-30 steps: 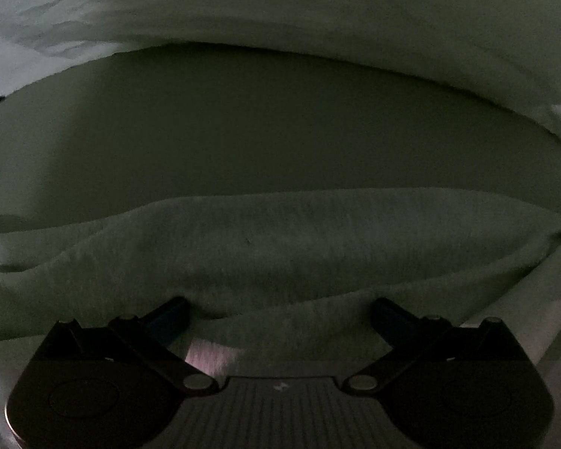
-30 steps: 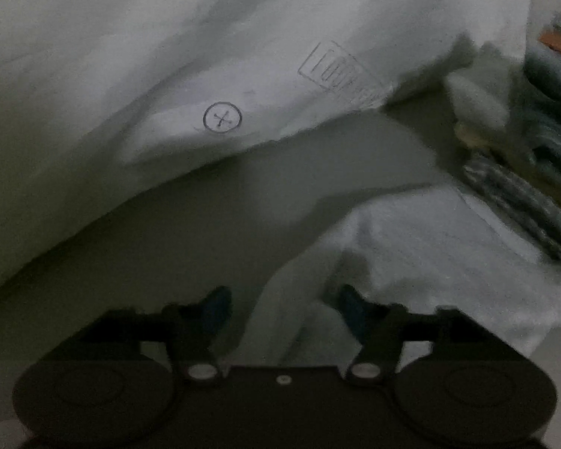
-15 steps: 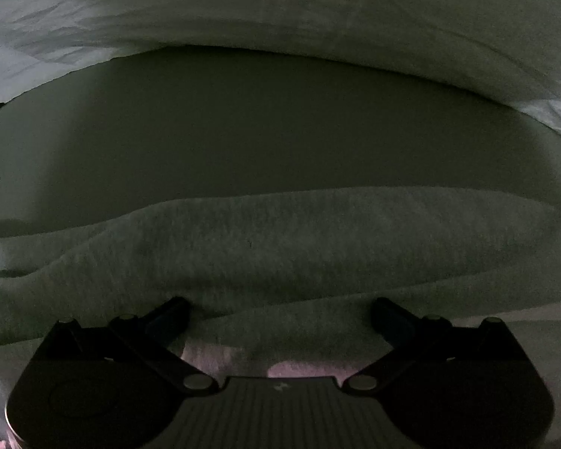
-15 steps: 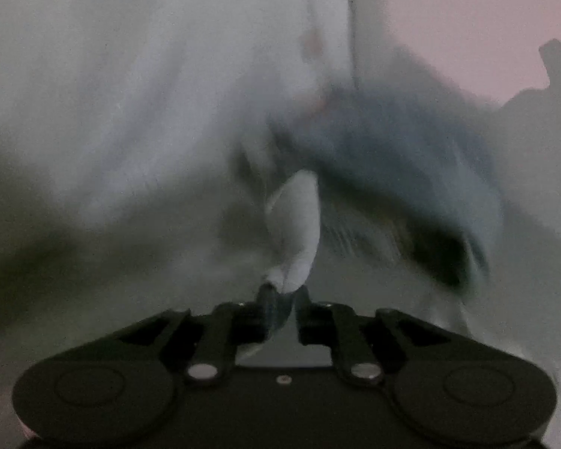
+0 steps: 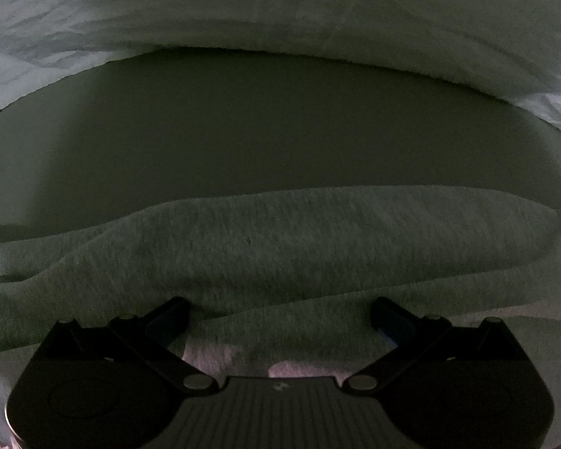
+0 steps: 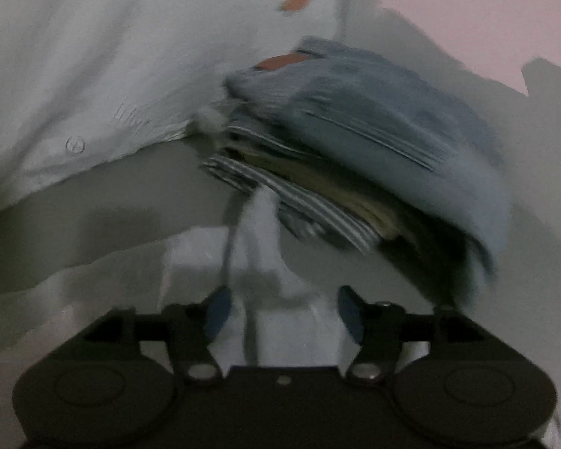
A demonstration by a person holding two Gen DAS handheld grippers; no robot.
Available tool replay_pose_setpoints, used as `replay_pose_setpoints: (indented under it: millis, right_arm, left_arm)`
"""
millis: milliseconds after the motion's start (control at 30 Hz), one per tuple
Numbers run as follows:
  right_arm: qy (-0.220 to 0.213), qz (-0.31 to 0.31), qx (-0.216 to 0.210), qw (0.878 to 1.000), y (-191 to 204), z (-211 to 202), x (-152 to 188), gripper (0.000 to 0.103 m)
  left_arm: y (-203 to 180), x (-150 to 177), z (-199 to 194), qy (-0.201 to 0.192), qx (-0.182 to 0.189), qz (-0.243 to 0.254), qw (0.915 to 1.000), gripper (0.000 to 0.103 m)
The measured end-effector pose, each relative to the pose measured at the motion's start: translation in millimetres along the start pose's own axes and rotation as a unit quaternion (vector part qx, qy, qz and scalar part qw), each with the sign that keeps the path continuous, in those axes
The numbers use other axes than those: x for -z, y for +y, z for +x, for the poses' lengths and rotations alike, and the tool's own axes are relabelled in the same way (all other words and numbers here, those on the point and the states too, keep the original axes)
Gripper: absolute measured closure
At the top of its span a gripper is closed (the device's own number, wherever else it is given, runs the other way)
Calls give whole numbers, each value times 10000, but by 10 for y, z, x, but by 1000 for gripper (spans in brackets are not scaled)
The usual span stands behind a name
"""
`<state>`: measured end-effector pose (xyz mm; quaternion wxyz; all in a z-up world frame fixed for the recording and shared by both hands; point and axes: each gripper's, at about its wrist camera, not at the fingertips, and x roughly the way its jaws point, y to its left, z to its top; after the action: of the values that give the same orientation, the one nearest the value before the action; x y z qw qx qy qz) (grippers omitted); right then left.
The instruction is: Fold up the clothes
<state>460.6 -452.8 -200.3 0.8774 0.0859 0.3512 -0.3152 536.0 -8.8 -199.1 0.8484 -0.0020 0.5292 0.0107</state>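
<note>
Right wrist view: the right gripper (image 6: pixel 282 308) is opening, its blue pads parting around a bunched fold of white garment (image 6: pixel 260 262) lying between them, just before a blurred stack of folded clothes (image 6: pixel 359 157). Left wrist view shows the left gripper (image 5: pixel 280 312) spread wide over a grey knit cloth (image 5: pixel 280 243) on the dim table (image 5: pixel 261 131), pinching nothing.

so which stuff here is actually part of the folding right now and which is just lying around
In the job:
- grey garment, under the open left tool
- white cloth, between the opening jaws of the right tool

Lying about:
- stack of folded clothes
- white printed sheet
</note>
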Motion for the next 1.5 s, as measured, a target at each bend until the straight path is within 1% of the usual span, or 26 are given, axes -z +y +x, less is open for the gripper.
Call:
replay_pose_setpoints:
  millis: [100,167,200,233,300,333,367,433,500,567,600,667,700,733,800,900,967,1033,1067,1167,1200,1267,1300,1333,1433,1500]
  right_arm:
    - [-20,-355,-290,9989,168,452,-286,30]
    - [177,-469,-368,9981,237,707,-395,27]
    - [308,-515,-377,9975,263,838,-442,43]
    - [390,-533,-407,9970,265,910,-478,94]
    - [4,-543,-671,9963,241,811,-566,100]
    - [-196,-547,-803,9951,229,759,-610,100]
    - [-741,-572,-912,9914,202,584,-663,100]
    - [-1312,-595,-922,9853,154,337,-818,100]
    - [-1523,-390,-982,9827,58,293,-962,100]
    - [-1405,-281,-927,9853,2,458,-1015,99]
    - [-1171,-336,-876,9887,3,580,-1022,96]
    - [-803,-419,-738,9931,13,666,-991,79]
    - [-624,-457,-671,9947,17,707,-976,60]
    - [-714,-363,-694,9944,-31,623,-931,44]
    - [-912,-24,-764,9929,-147,446,-803,40]
    - [-790,601,-615,9932,-348,336,-536,40]
    - [-461,898,-625,9929,-408,399,-341,42]
    - [-56,809,-440,9957,-361,494,-162,54]
    - [63,674,-362,9970,-305,533,-96,55]
    - [149,633,-502,9966,-151,605,2,56]
    - [136,691,-495,9963,-111,634,-1,53]
    - [90,670,-406,9969,-13,678,-4,59]
    - [59,516,-270,9983,37,676,-15,98]
    - [27,364,-133,9992,86,673,-26,103]
    - [-500,206,473,9974,25,391,-53,103]
    - [-642,149,972,9931,-102,218,-34,103]
  left_arm:
    - [-6,45,-19,-59,-8,-1,10000,0]
    - [-4,60,-27,-90,-9,2,10000,0]
    - [-11,79,-38,-102,-8,6,9999,0]
    - [-15,93,-45,-114,-6,10,9999,0]
    - [-7,95,-44,-131,-4,10,9999,0]
    - [-3,96,-42,-143,-7,6,9999,0]
    - [0,98,-42,-160,-12,-2,9999,0]
    - [3,103,-34,-209,-30,-26,9998,0]
    - [1,112,-29,-274,-57,-63,9996,0]
    - [4,105,-16,-312,-70,-78,9995,0]
    - [6,103,-13,-324,-73,-79,9994,0]
    - [13,100,-12,-324,-68,-71,9994,0]
    - [17,97,-10,-323,-66,-69,9994,0]
    - [19,98,-11,-330,-66,-70,9994,0]
    - [20,117,-21,-385,-76,-82,9992,0]
    - [10,156,-35,-489,-104,-119,9987,0]
    - [3,166,-36,-540,-132,-157,9983,0]
    - [1,161,-38,-537,-146,-174,9983,0]
    - [2,154,-39,-517,-143,-170,9984,0]
    - [3,144,-47,-482,-135,-157,9986,0]
    - [4,145,-49,-484,-135,-157,9986,0]
    - [8,144,-49,-502,-135,-157,9985,0]
    - [10,143,-48,-513,-135,-156,9985,0]
    - [10,144,-49,-520,-135,-155,9984,0]
    - [1,149,-56,-517,-131,-153,9985,0]
    - [-1,159,-58,-543,-130,-155,9983,0]
